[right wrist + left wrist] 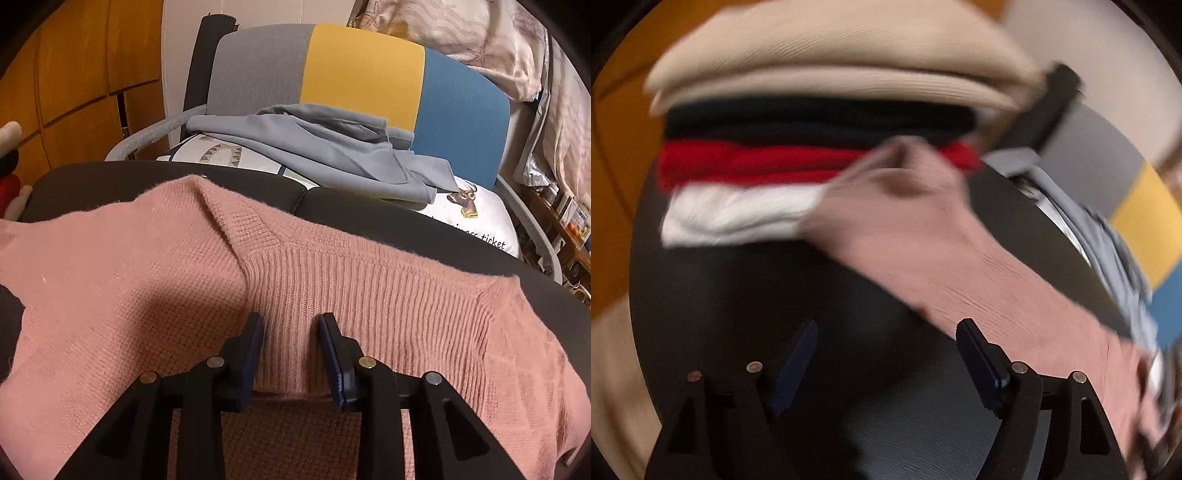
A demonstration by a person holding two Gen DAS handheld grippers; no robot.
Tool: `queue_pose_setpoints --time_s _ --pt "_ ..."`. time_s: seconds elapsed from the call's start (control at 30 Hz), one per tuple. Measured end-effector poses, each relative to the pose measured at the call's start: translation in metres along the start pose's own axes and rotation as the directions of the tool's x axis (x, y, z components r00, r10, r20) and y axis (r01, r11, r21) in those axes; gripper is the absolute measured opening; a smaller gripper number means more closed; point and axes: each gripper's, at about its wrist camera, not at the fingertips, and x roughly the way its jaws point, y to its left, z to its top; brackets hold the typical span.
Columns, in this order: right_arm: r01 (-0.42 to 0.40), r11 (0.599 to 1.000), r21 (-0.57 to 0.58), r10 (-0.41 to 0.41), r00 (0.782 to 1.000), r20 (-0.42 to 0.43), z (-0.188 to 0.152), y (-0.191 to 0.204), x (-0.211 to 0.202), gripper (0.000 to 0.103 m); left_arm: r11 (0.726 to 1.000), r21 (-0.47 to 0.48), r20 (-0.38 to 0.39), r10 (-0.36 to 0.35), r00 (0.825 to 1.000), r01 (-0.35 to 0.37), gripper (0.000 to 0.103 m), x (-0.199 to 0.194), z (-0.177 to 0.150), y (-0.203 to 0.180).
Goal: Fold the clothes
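Observation:
A pink knit sweater (332, 288) lies spread on a black table (388, 218). My right gripper (291, 332) is over its ribbed hem, jaws partly open with knit between them, not clamped. In the left wrist view the sweater (960, 258) runs diagonally from the right to a stack of folded clothes (812, 147): beige, dark navy, red and white. My left gripper (886, 332) is open and empty over bare black table (757, 295), its right finger at the sweater's edge. This view is blurred.
A chair with a grey, yellow and blue back (362, 70) stands behind the table, holding a grey garment (332, 155) and a printed cushion (476, 218). Wooden cabinet doors (74, 74) are at the left. A shelf (565, 221) is at the right.

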Motion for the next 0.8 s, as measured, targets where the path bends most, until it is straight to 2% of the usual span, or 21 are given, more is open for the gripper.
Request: queue_pose_setpoints --time_s 0.03,0.1,0.2,0.33,0.43,0.57,0.6,0.63,0.67,0.73,0.8 --pt "-0.001 1.0 0.0 0.001 1.0 0.0 0.001 -0.001 0.001 0.032 0.998 -0.068 -0.011 -0.012 1.0 0.011 0.081 0.006 0.003 0.011" --pt "0.001 1.0 -0.001 -0.001 1.0 0.001 0.001 0.0 0.001 0.032 0.992 -0.123 0.02 -0.034 0.999 0.036 0.083 0.007 0.007 0.018" --pt "0.001 1.0 -0.001 -0.001 1.0 0.003 0.001 0.001 0.001 0.032 0.995 -0.096 0.027 0.0 1.0 0.002 0.085 0.015 0.015 0.012" --pt "-0.006 1.0 0.005 0.006 1.0 0.005 0.0 -0.001 0.001 0.032 0.997 -0.055 0.08 0.06 0.995 -0.056 0.085 0.027 0.022 0.009" --pt "-0.01 1.0 0.008 0.01 1.0 0.007 0.0 -0.002 0.001 0.032 0.998 -0.04 0.115 0.056 0.992 -0.052 0.085 0.032 0.025 0.012" --pt "-0.01 1.0 0.007 0.01 1.0 0.008 0.0 -0.002 0.001 0.032 1.0 -0.018 0.133 0.002 0.991 0.0 0.082 0.036 0.024 0.013" --pt "-0.009 1.0 0.006 0.009 1.0 0.008 0.0 -0.003 0.001 0.032 0.999 -0.023 0.133 -0.022 0.991 0.025 0.075 0.036 0.023 0.014" --pt "-0.009 1.0 0.005 0.009 1.0 0.008 0.0 -0.003 0.001 0.032 0.998 -0.03 0.131 -0.047 0.99 0.052 0.048 0.036 0.022 0.016" --pt "-0.007 1.0 0.004 0.007 1.0 0.008 0.0 -0.003 0.001 0.032 0.997 -0.043 0.119 -0.065 0.991 0.071 0.026 0.037 0.02 0.019" --pt "-0.007 1.0 0.003 0.007 1.0 0.008 0.0 -0.002 0.001 0.032 0.99 -0.07 0.095 -0.115 0.989 0.122 0.011 0.037 0.017 0.024" --pt "-0.008 1.0 0.004 0.008 1.0 0.008 0.0 -0.002 0.001 0.032 0.982 -0.076 0.09 -0.165 0.982 0.172 0.01 0.03 0.013 0.027"
